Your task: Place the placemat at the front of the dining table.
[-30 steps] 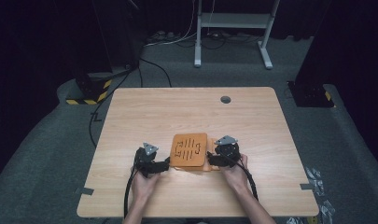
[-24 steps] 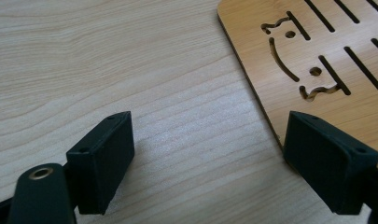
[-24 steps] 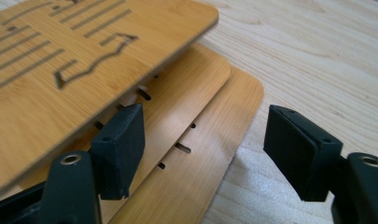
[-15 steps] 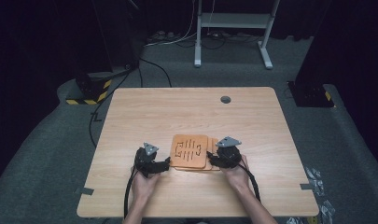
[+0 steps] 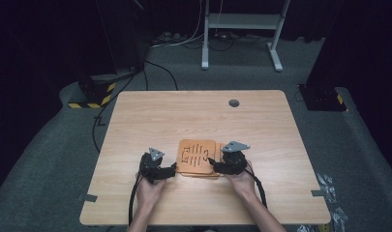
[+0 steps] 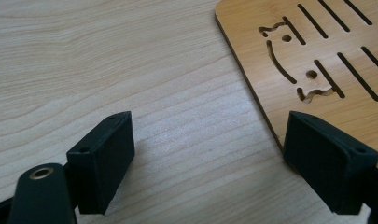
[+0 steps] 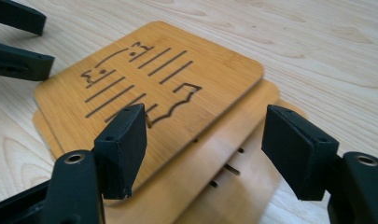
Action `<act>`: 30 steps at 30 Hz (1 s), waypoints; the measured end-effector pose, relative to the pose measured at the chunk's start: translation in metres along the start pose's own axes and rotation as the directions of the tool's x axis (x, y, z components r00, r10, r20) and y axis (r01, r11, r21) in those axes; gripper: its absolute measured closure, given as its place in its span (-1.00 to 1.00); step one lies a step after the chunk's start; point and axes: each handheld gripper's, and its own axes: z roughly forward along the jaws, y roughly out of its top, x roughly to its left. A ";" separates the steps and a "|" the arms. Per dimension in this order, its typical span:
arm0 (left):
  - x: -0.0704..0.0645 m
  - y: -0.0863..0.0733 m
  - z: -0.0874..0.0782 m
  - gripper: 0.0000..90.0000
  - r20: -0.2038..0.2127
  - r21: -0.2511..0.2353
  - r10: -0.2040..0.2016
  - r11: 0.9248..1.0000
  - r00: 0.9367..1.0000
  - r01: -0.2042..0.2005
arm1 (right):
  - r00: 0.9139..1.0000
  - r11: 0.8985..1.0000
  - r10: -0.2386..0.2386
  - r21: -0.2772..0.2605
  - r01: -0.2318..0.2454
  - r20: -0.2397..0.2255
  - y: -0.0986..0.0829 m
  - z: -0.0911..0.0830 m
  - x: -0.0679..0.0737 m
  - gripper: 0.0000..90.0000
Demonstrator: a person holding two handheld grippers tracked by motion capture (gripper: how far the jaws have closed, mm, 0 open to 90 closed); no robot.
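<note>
Surface: pale wooden table (image 5: pixel 261 121), dark room behind, grey carpet around it.
Near edge: my operator's two forearms enter from the bottom of the high view, one gripper in each hand.
Left gripper (image 5: pixel 172 168): jaws spread wide, nothing between them. In the left gripper view one jaw sits over bare table, the other over the edge of the top board; I cannot tell whether it touches.
Right gripper (image 7: pixel 205 149): jaws also spread wide, holding nothing. They straddle the near corner of the stack, one jaw over the top board, the other over the lower layers.
Work piece: stack of thin bamboo boards (image 5: pixel 198 158), lying flat near the table's front centre, between the two grippers.
Top board (image 7: pixel 149 79): rounded corners, cut-out slots and a small figure pattern. It is turned a little against the layers beneath.
Lower boards (image 7: pixel 242 154): at least two, fanned out past the top one on the right gripper's side, slots showing.
Progress (my reading): the work looks like squaring the boards into one stack. They are piled, but the edges are not flush. Left to do: push both sides inward until the outlines match.
Mid table: bare wood beyond the stack.
Far edge: round grey cable grommet (image 5: pixel 233 103).
Beyond: black-and-yellow floor block (image 5: pixel 94 94), white desk frame (image 5: pixel 242 29), loose cables.
</note>
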 end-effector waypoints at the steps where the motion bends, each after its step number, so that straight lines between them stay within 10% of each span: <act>1: 0.000 0.000 0.000 -0.63 0.000 0.000 0.000 1.000 1.000 0.000 | 1.000 1.000 0.005 0.004 -0.005 -0.009 0.001 0.002 0.001 -0.34; 30: 0.001 0.000 0.000 -0.63 0.001 -0.003 -0.017 1.000 1.000 0.017 | 0.989 0.994 0.087 0.071 -0.079 -0.118 0.002 0.026 -0.006 -0.71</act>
